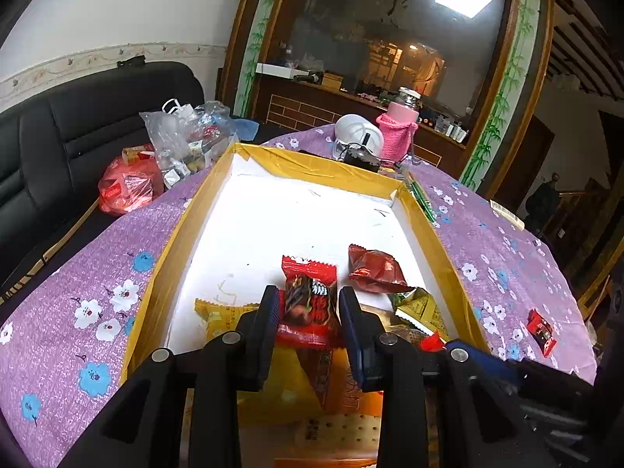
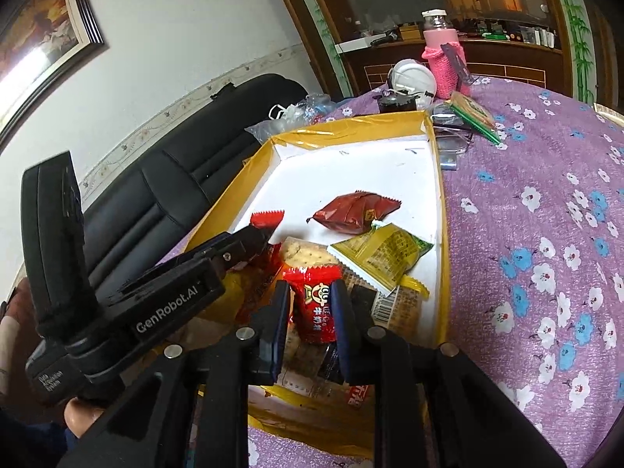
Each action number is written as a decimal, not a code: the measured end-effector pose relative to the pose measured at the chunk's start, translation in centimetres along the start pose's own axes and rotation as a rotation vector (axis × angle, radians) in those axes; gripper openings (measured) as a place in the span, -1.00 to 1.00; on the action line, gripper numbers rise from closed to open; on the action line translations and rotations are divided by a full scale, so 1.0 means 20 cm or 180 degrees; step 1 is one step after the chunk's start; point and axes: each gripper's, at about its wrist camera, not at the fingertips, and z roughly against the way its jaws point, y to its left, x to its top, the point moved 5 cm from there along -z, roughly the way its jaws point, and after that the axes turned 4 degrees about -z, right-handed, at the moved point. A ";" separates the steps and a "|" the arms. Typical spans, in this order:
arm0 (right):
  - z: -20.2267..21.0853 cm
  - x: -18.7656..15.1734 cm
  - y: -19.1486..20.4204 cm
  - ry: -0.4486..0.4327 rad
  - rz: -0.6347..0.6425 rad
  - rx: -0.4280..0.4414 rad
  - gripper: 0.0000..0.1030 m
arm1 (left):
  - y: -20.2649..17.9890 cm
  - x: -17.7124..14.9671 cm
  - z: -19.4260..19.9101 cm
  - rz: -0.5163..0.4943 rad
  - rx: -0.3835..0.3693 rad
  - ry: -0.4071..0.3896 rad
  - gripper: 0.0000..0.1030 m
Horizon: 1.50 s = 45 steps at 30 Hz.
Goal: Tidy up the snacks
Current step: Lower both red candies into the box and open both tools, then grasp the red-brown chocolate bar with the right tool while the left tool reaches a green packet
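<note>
Left gripper (image 1: 309,304) closed on a red-and-black snack packet (image 1: 310,300), pads touching both its sides, held over the near end of the yellow-walled box (image 1: 429,230). Same left gripper seen in right wrist view (image 2: 249,240), over the box's near left edge, red crimped packet end sticking out past the tips.

Right gripper (image 2: 312,304) closed on a small red candy packet (image 2: 314,304) with cartoon face, fingers (image 2: 280,312) pressed to its sides, above the pile at the box's near end.

Inside the box, white floor mostly bare at the far end. Dark red foil packet (image 1: 376,269) lying loose near the right wall, apart from the pile. Olive-yellow packet (image 2: 380,253) just nearer, overlapping a cracker pack (image 2: 308,251) and other wrappers. Yellow wrapper (image 1: 220,312) at near left, beside the left gripper's finger.

One small red packet (image 1: 540,331) outside the box on the purple floral surface (image 1: 507,257), right side, well apart from the box.

Far end of the surface: pink knit-sleeved bottle (image 1: 399,128), white round object (image 1: 357,130) beside it, green sticks (image 2: 477,119) just past the box's far right corner. Black sofa (image 1: 78,132) left of the surface, carrying a red plastic bag (image 1: 128,185) and a clear bag (image 1: 187,136).
</note>
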 end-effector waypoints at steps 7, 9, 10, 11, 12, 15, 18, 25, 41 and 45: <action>0.10 0.05 -0.04 -0.0084 -0.0213 0.0010 -0.51 | -0.03 0.01 0.04 -0.0080 -0.0008 -0.0139 -0.16; 0.15 0.07 -0.05 -0.0085 -0.0252 -0.0081 -0.51 | -0.03 0.01 0.06 -0.0103 -0.0022 -0.0184 -0.16; 0.18 0.07 -0.06 -0.0103 -0.0276 -0.0094 -0.51 | -0.03 0.02 0.06 -0.0110 -0.0026 -0.0200 -0.11; 0.22 0.07 -0.07 -0.0128 -0.0308 -0.0097 -0.51 | -0.04 0.02 0.07 -0.0125 -0.0034 -0.0228 -0.03; 0.26 0.07 -0.08 -0.0149 -0.0343 -0.0122 -0.51 | -0.04 0.02 0.08 -0.0146 -0.0036 -0.0264 -0.01; 0.39 0.03 -0.18 -0.0205 -0.0506 -0.0172 -0.51 | -0.06 0.02 0.12 -0.0207 -0.0046 -0.0389 0.00; 0.53 -0.02 -0.32 -0.0266 -0.0698 -0.0271 -0.51 | -0.08 0.02 0.15 -0.0271 -0.0092 -0.0477 0.00; 1.05 -0.17 -0.84 -0.0751 -0.1384 -0.0950 -0.51 | -0.11 0.03 0.16 -0.0350 -0.0133 -0.0474 0.08; 1.01 -0.36 -0.98 -0.0378 -0.1754 -0.0259 -0.45 | -0.39 -0.02 0.24 -0.0723 -0.0563 -0.0123 0.07; 1.15 -0.33 -1.01 -0.0524 -0.1740 -0.0785 -0.36 | -0.51 -0.04 0.26 -0.0809 -0.0844 0.0073 0.07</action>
